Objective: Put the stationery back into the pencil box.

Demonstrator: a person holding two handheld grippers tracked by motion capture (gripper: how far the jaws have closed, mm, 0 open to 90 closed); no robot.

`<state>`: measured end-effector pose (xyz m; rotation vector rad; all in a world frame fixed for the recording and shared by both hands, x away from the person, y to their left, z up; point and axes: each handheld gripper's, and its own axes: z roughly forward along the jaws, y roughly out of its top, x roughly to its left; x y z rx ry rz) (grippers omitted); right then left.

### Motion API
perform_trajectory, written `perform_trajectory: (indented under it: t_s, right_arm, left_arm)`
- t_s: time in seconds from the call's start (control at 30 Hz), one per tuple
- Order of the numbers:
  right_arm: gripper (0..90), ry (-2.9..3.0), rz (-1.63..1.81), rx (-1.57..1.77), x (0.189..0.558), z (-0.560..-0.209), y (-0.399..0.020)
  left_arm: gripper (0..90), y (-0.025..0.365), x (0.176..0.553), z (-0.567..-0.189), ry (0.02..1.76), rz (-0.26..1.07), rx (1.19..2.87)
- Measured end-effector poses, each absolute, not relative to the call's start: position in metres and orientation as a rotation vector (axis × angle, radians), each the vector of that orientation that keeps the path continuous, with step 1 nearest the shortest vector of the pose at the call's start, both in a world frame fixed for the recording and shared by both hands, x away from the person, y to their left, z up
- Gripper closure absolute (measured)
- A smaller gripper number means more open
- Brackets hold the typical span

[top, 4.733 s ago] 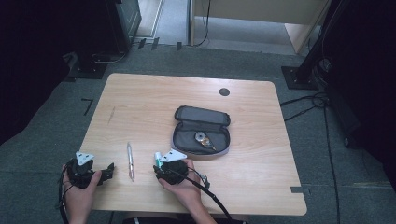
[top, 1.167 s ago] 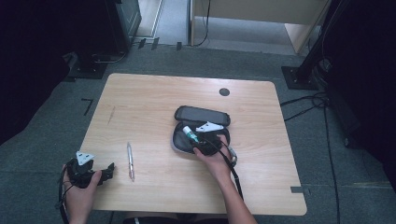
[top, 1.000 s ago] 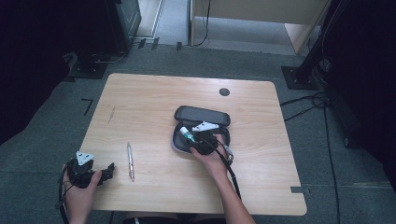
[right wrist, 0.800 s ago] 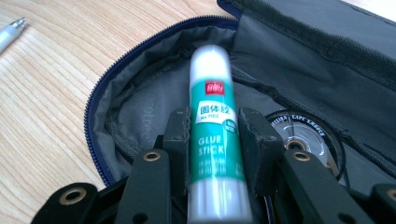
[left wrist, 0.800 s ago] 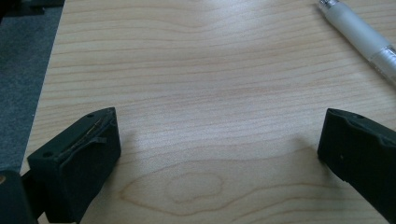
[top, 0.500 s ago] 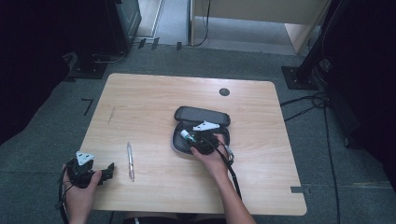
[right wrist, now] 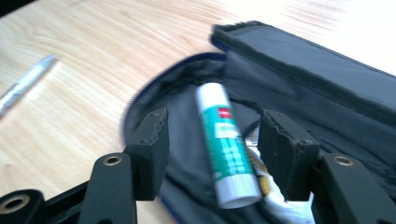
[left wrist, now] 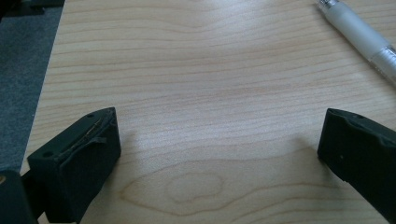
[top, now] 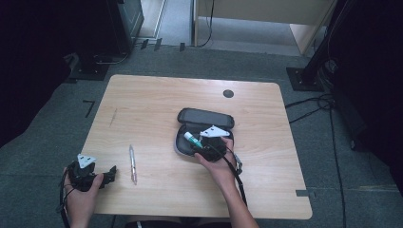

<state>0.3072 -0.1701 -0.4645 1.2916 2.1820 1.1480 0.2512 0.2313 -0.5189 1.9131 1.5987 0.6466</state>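
Glue stick (right wrist: 224, 144) lies flat in case (right wrist: 327, 74) — cap end points away from tool (right wrist: 212, 149).

Both grippers, left gripper (top: 90, 172) and right gripper (top: 209, 142), are black, each topped by a grey three-cornered plate and trailing a dark cable; brass-coloured screws, seemingly, sit by the jaws.

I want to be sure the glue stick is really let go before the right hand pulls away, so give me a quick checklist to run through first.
1. Right gripper jaws off the glue stick: ok; they have just been opening, with a gap on each side.
2. Glue stick inside the pencil case: ok; it lies in the open half.
3. Case open: ok; the lid is folded back.
4. Pen out of the way: ok; it lies on the table, left of the case.
5. Left gripper free: ok; open over bare wood.
6. Stick settled: cannot tell.
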Motion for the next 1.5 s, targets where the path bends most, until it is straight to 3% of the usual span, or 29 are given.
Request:
perform_trajectory:
  t_s: [0.33,0.87,1.37,1.5]
  right_arm:
    - [41.6,2.182,1.202,1.236,0.285,-0.457,-0.150]
    - [1.1,2.074,1.181,1.348,0.261,-0.452,-0.219]
    - [0.0,1.971,1.100,1.458,0.229,-0.471,-0.295]
    - [0.0,1.932,1.075,1.500,0.222,-0.482,-0.315]
  left_arm:
    - [0.0,0.231,0.250,-0.519,1.602,0.646,1.909]
    - [0.0,0.223,0.248,-0.513,1.592,0.578,1.881]
    - [0.1,0.190,0.248,-0.502,1.571,0.553,1.878]
    - [5.5,0.184,0.249,-0.500,1.586,0.567,1.878]
